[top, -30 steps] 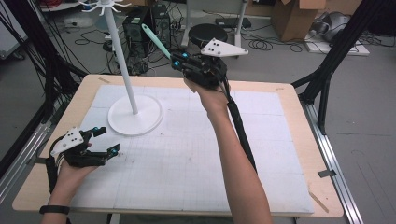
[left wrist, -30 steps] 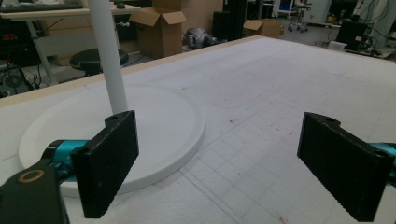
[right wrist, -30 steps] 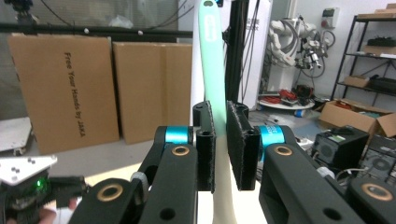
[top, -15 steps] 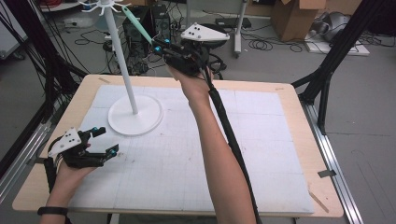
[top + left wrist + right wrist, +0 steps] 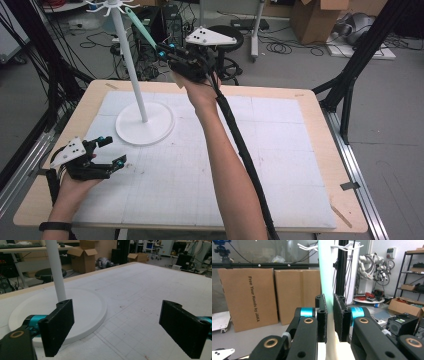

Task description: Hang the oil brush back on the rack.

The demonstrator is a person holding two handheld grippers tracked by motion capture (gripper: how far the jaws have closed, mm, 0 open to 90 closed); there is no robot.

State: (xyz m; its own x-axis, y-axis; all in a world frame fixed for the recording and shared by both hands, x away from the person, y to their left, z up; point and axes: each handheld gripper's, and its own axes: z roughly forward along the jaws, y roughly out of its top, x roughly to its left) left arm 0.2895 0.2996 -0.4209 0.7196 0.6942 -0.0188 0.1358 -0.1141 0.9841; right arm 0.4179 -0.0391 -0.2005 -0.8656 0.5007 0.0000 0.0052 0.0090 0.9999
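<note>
The right gripper (image 5: pixel 162 50) is raised above the far edge of the table, at about 12 o'clock from the table's centre. Its 2 black jaws are pressed onto a long, flat, pale mint-green plastic utensil (image 5: pixel 136 26), pinching it near its lower end. In the right gripper view (image 5: pixel 330 317) the utensil (image 5: pixel 325 272) rises straight up between the pads. In the high view it slants toward 11 o'clock, its upper end close to the hooked crown (image 5: pixel 111 6) of the tall white pole stand (image 5: pixel 131 70); contact with a hook cannot be told.

The stand's round white base (image 5: pixel 145 125) sits on the white gridded mat (image 5: pixel 280 165) at about 10 o'clock from the mat's centre.

The left gripper (image 5: pixel 107 152) rests low at about 8 o'clock, near the table's front-left corner. Its jaws are spread wide with nothing between them; the left gripper view (image 5: pixel 116 330) shows bare mat in the gap and the base (image 5: pixel 82 305) just beyond the left-hand pad.
</note>
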